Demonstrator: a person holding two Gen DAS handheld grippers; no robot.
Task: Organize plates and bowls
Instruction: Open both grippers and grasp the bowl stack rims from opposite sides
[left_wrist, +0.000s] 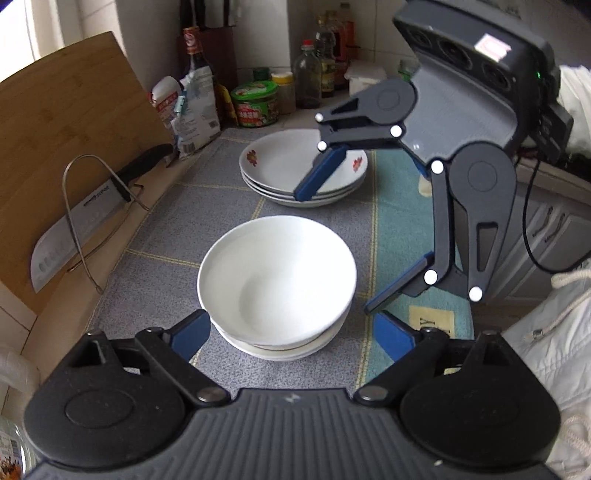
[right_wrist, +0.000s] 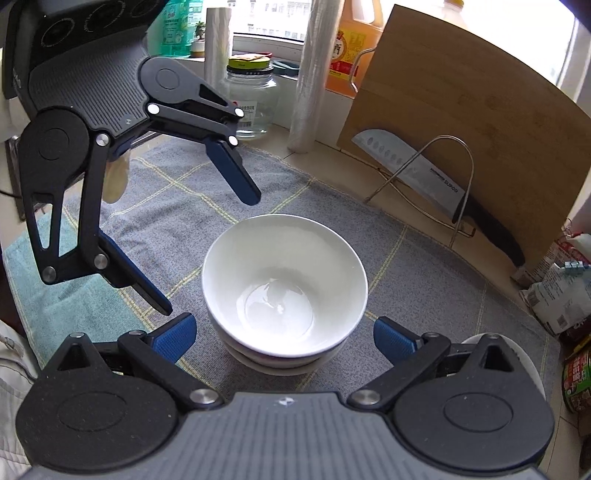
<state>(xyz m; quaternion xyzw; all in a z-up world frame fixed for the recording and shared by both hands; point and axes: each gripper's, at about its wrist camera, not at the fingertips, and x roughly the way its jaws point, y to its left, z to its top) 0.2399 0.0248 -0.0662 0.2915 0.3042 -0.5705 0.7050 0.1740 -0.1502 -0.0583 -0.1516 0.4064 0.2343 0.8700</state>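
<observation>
A stack of white bowls (left_wrist: 277, 284) stands on the grey checked cloth (left_wrist: 177, 229); it also shows in the right wrist view (right_wrist: 284, 291). Behind it is a stack of white plates with red flowers (left_wrist: 280, 166). My left gripper (left_wrist: 291, 332) is open, its blue fingers either side of the bowl stack's near side, not touching. My right gripper (right_wrist: 284, 339) is open too, fingers either side of the same stack from the opposite side. Each gripper shows in the other's view: the right one (left_wrist: 336, 251), the left one (right_wrist: 210, 254), both open.
A wooden cutting board (left_wrist: 66, 140) leans on the wall with a cleaver (left_wrist: 70, 229) in a wire rack (left_wrist: 85, 206). Bottles and jars (left_wrist: 255, 99) stand at the back. A glass jar (right_wrist: 251, 96) and paper rolls (right_wrist: 314, 74) stand by the window. A teal towel (left_wrist: 402, 221) lies beside the cloth.
</observation>
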